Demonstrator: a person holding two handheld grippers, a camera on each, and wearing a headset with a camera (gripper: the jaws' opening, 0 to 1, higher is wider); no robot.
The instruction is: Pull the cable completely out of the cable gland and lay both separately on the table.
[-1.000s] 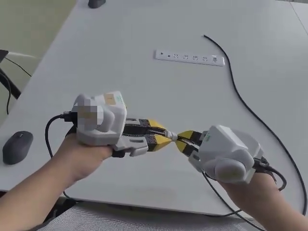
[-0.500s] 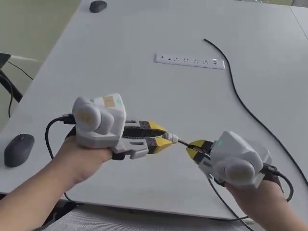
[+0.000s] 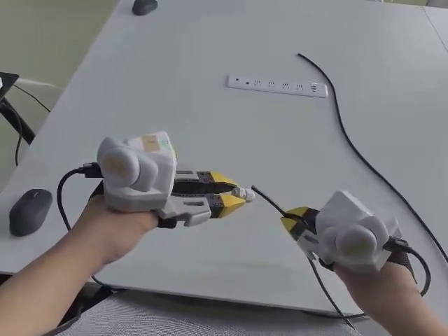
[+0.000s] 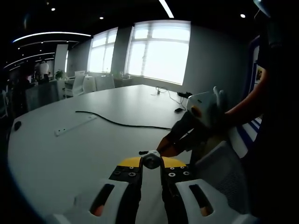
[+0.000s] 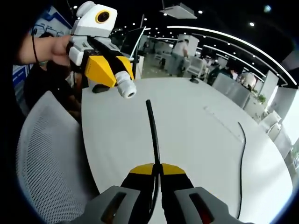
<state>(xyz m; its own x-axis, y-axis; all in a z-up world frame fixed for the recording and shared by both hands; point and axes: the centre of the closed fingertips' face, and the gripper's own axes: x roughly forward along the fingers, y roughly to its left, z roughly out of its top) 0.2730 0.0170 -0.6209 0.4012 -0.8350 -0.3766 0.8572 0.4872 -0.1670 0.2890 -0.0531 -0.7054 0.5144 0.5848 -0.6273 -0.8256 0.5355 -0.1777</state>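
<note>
1. Your left tool (image 3: 236, 197) is clamped on the gland (image 3: 246, 193).
2. Your right tool (image 3: 291, 219), at its 4 o'clock, pinches the cable (image 3: 269, 201), its end clear of the gland, above the bench (image 3: 210, 126).

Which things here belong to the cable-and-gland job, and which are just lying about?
Job:
- cable gland, held in the left gripper
- cable, held in the right gripper

Lying about on the table:
- power strip
- black cord
- mouse
- another mouse at the far edge
</note>
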